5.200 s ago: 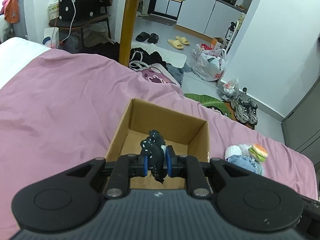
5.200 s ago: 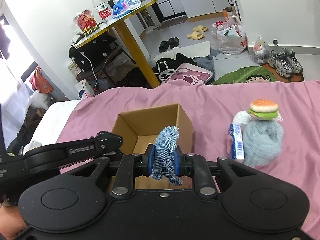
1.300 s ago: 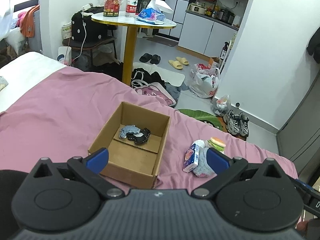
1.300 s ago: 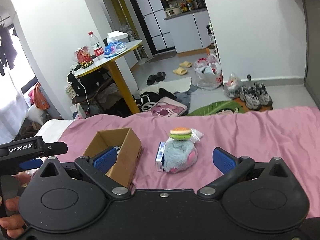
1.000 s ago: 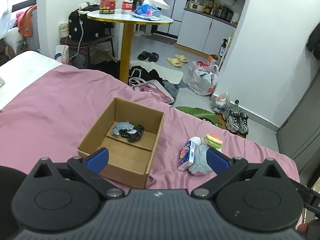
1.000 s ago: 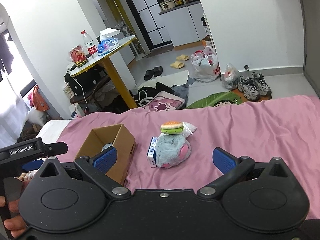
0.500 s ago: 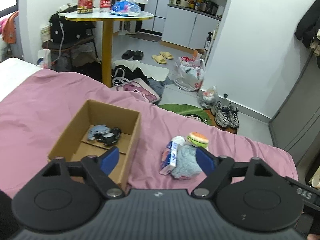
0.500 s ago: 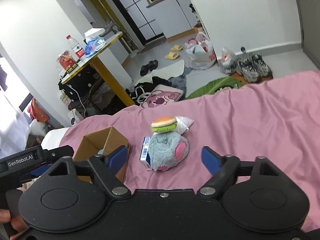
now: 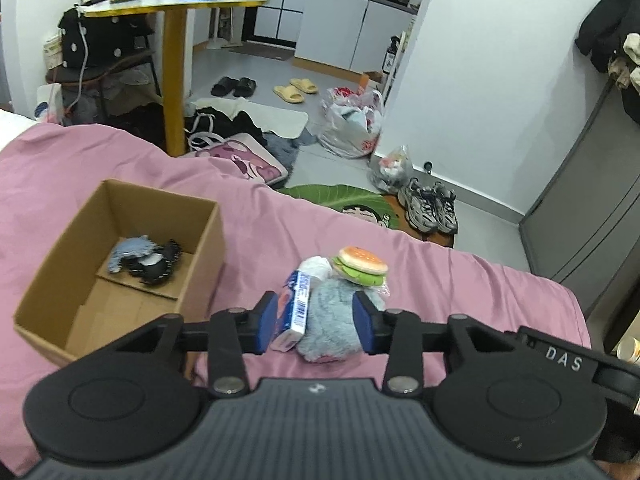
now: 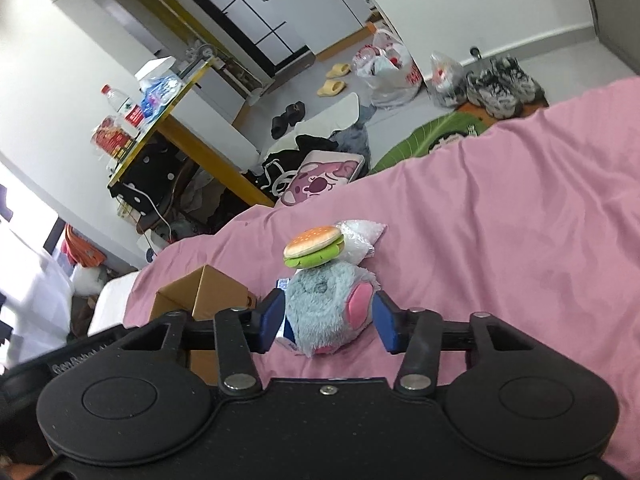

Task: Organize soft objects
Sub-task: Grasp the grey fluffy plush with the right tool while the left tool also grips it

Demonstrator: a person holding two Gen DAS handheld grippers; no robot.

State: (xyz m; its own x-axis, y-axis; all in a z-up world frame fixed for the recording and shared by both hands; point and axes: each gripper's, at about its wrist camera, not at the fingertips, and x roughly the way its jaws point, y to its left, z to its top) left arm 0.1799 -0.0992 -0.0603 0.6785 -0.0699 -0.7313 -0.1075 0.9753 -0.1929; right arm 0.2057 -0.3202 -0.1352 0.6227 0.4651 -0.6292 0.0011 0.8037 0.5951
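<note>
A cardboard box (image 9: 48,280) stands on the pink bedspread (image 9: 440,276) and holds a denim piece (image 9: 128,250) and a black soft item (image 9: 154,266). To its right lies a pile: a grey-blue furry plush (image 9: 328,324), a tissue pack (image 9: 298,310), a clear plastic bag (image 9: 318,266) and a toy hamburger (image 9: 362,264) on top. My left gripper (image 9: 316,320) is open, with its pads on either side of the tissue pack and plush. My right gripper (image 10: 328,320) is open around the plush (image 10: 320,304), the hamburger (image 10: 314,246) just above it. The box corner (image 10: 208,292) shows at left.
Beyond the bed's far edge are a yellow-legged round table (image 9: 176,4) with bottles, a pink cushion (image 9: 240,160), slippers, plastic bags (image 9: 352,124), sneakers (image 9: 430,204) and a green mat. A grey cabinet (image 9: 592,200) stands at right.
Both grippers let go of the black item and the denim piece, which now lie in the box. Both then moved right to the plush pile and narrowed their open jaws around it.
</note>
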